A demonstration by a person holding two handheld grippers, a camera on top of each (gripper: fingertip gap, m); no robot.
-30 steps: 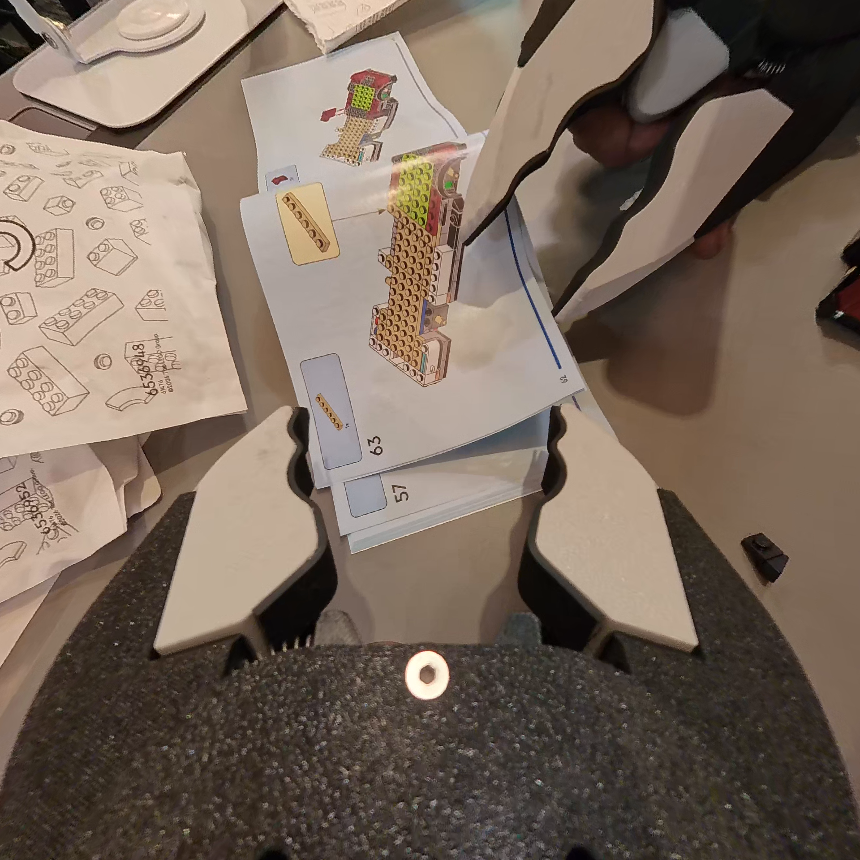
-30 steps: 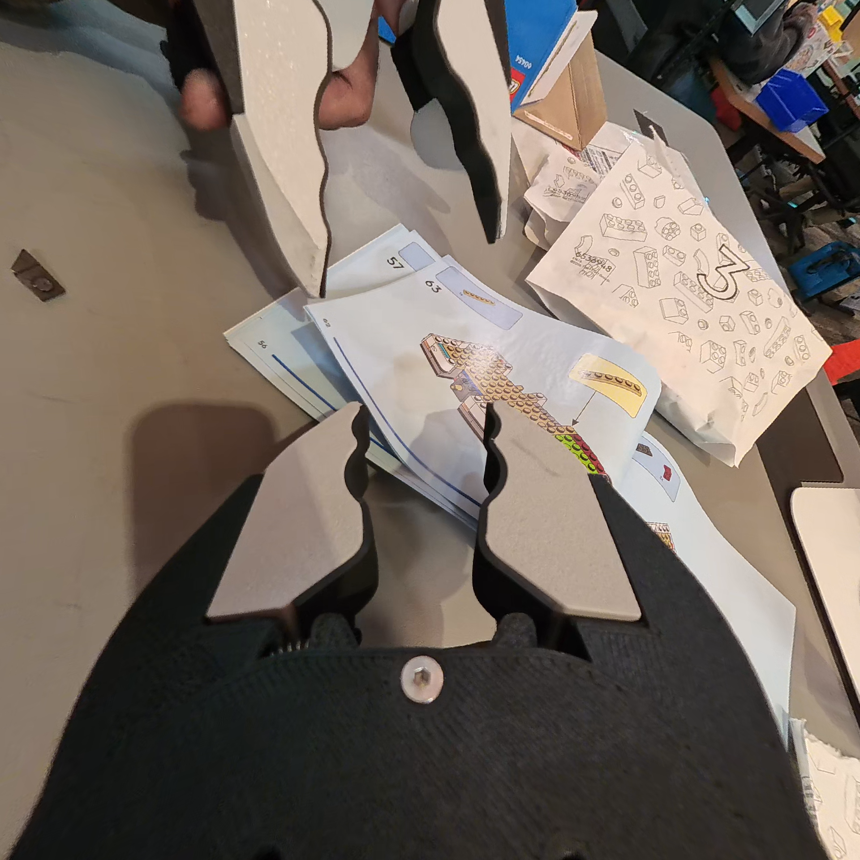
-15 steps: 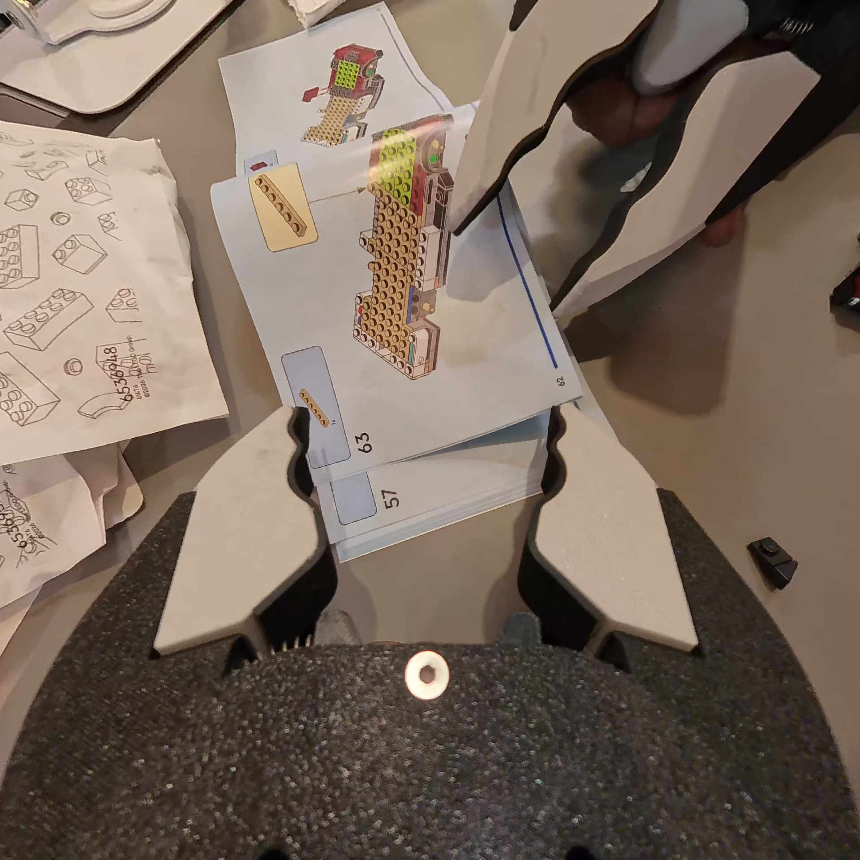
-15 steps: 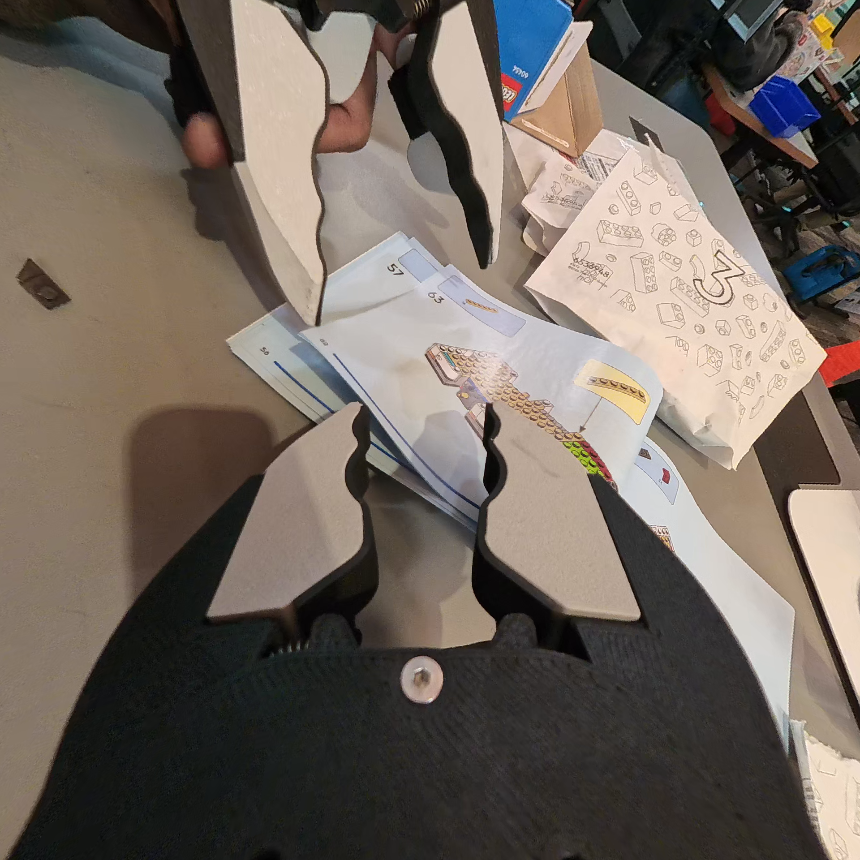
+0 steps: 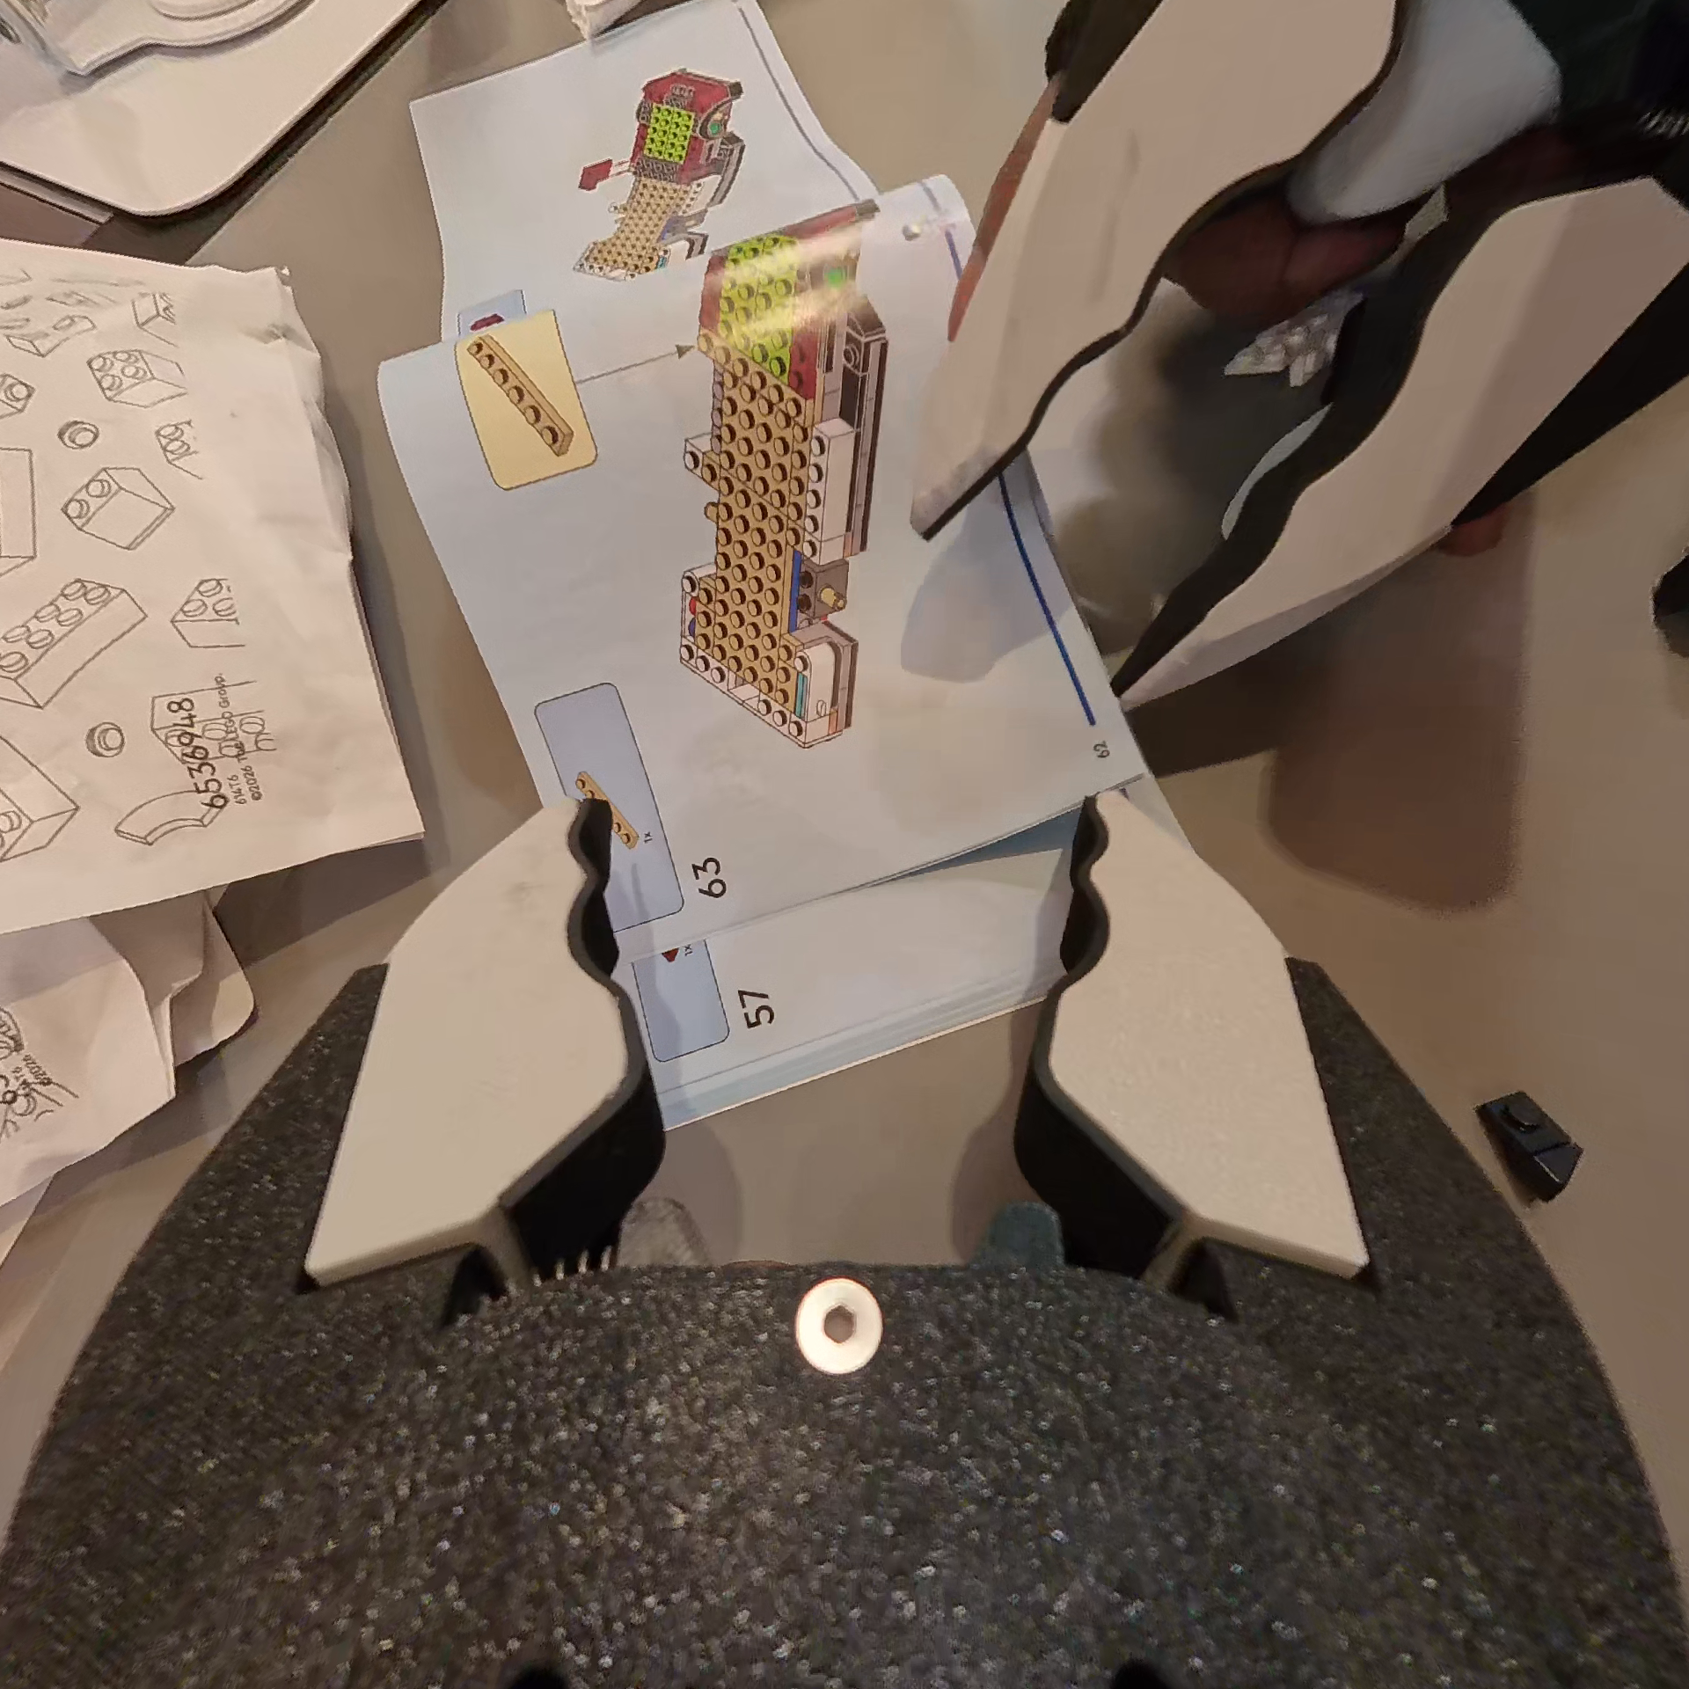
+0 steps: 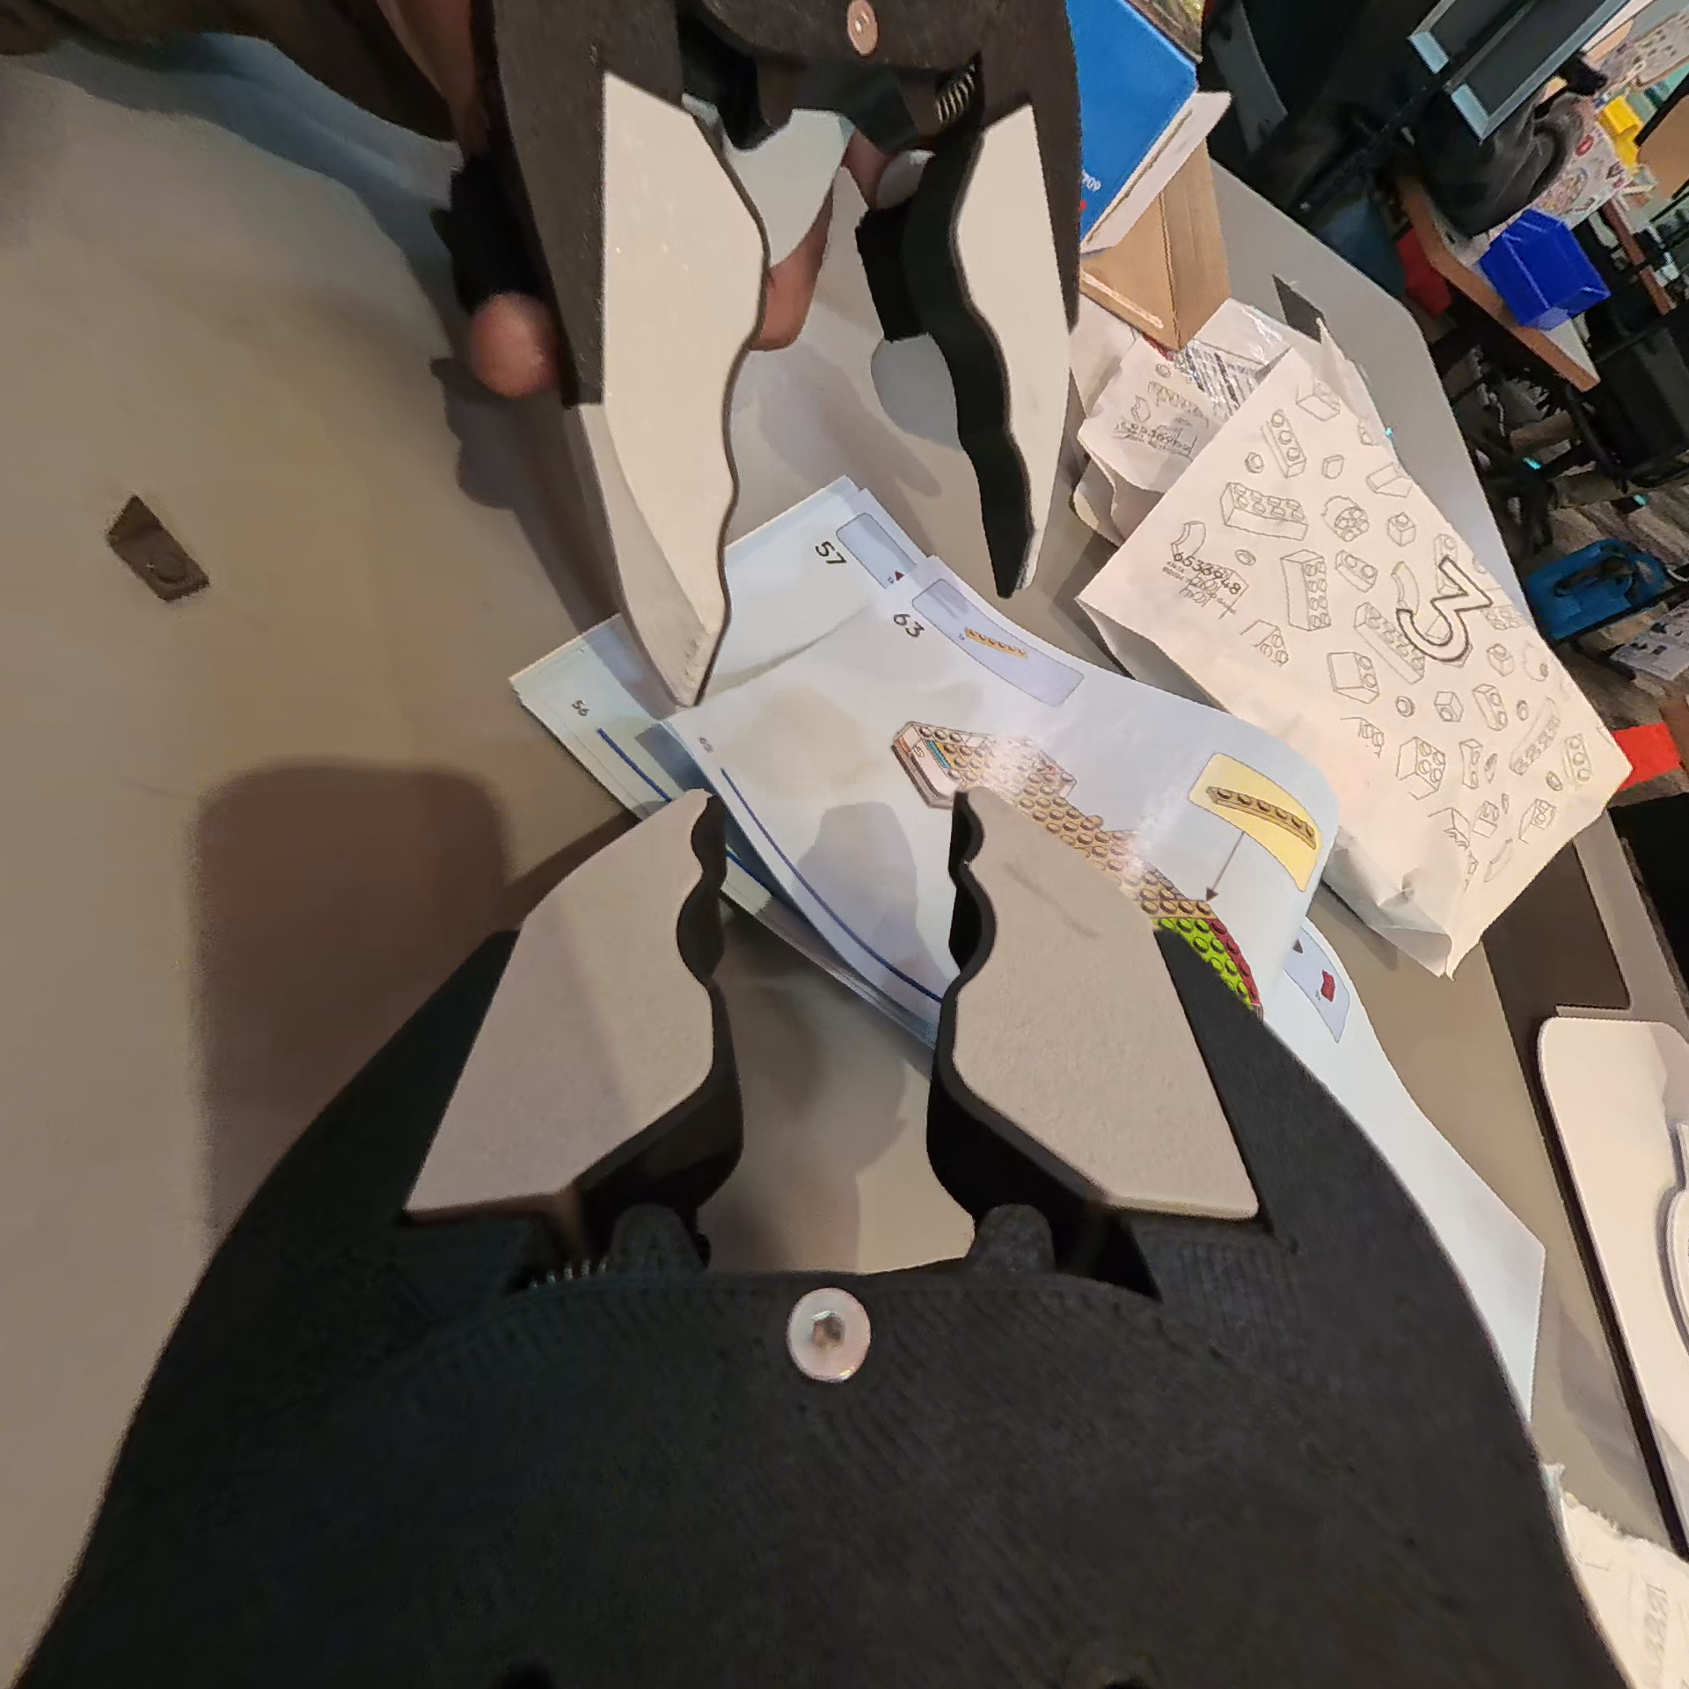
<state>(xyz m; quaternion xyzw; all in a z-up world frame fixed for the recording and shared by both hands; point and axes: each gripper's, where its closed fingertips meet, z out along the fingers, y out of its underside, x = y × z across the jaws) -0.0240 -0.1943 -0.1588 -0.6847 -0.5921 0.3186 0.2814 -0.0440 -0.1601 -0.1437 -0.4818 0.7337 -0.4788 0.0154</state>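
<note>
Mostly printed booklet [image 5: 823, 585], brick-pattern bag [image 5: 155, 567]; both grippers open.

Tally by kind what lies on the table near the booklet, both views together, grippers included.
Grippers: 2, the left gripper and the right gripper, both open.
Instruction booklet: 1.
Printed paper bags: 2 at least.
Small dark brick piece: 1.
Total: 6.

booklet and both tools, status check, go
Left tool open, right tool open, nothing gripped. Instruction booklet lies open between them, top page curled. Printed paper bag alongside.
</note>
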